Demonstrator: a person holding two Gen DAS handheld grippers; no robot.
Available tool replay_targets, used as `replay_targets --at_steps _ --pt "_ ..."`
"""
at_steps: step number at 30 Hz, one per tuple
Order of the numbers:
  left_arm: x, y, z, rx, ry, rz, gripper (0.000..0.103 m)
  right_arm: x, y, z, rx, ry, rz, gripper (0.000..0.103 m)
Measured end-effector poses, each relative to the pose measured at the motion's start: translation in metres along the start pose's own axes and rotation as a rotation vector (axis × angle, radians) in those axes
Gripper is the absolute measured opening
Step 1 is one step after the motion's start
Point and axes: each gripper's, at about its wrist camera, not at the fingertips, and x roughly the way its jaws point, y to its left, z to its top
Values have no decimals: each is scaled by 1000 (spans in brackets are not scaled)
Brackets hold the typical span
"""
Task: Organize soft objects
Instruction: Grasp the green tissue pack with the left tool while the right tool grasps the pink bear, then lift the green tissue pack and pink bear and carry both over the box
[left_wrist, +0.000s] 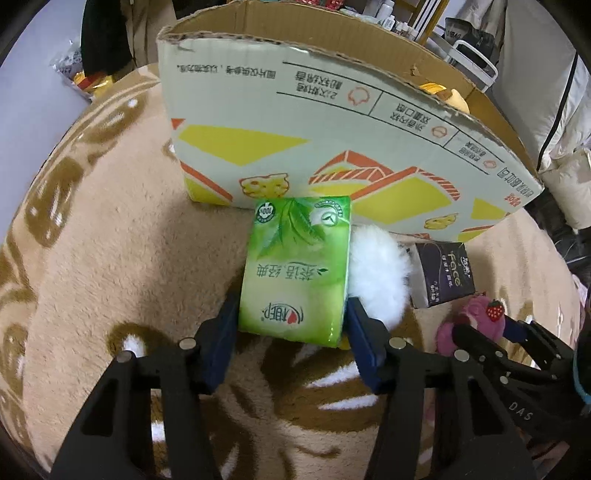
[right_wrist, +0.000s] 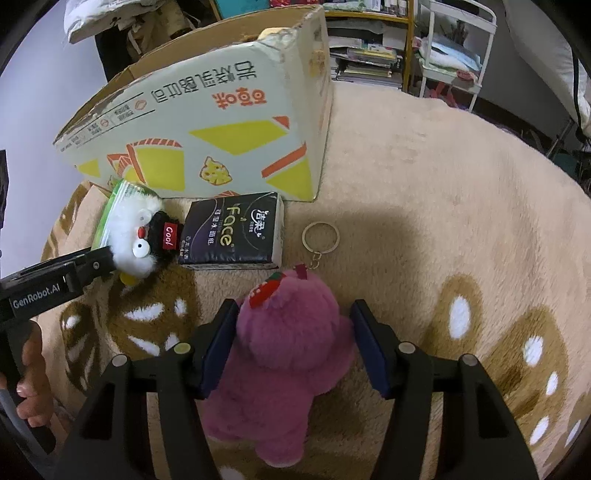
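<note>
Green plastic fills the middle of your left wrist view: the green tissue pack (left_wrist: 295, 266) sits between the blue pads of your left gripper (left_wrist: 291, 332), and both pads press against its sides, so that gripper is pinching the pack. It lies on the tan plush blanket (left_wrist: 110, 266) just in front of the cardboard box (left_wrist: 332, 147), whose printed wall stands upright with its top open. Touching the pack's right edge is the white fluffy toy (left_wrist: 380, 273), which shows black patches, round eyes and a red "Cool" tag in the right wrist view. Beside that toy lies the dark tissue pack (right_wrist: 232, 232), flat on the blanket and close to the foot of the box. Your right gripper (right_wrist: 291, 350) straddles the pink plush bear (right_wrist: 291, 350); the left pad presses into its fur, while the right pad stands at the edge of the fur, so I cannot tell whether the bear is truly pinched. A red strawberry (right_wrist: 266, 290) is fixed on the bear's head, and a metal key ring (right_wrist: 320, 236) lies on the blanket beyond it, joined to the bear by a short chain. Your left hand (right_wrist: 33, 384) grips the handle of the left gripper at the view's edge.
</note>
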Motion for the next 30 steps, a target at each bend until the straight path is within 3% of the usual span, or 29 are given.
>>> replay_targets --at_steps 9,17,25,30 --pt "-19 -7 -11 15 -49 50 53 -7 4 -3 3 -21 -2 61" --pt "-27 -14 -20 41 -49 95 53 -20 8 -4 -17 -84 -47 61" --pt "-38 -25 -35 75 -35 95 53 -25 7 -5 -11 -106 -71 61" --pt "-52 -25 -42 75 -72 114 53 -38 7 -2 -25 -181 -79 61"
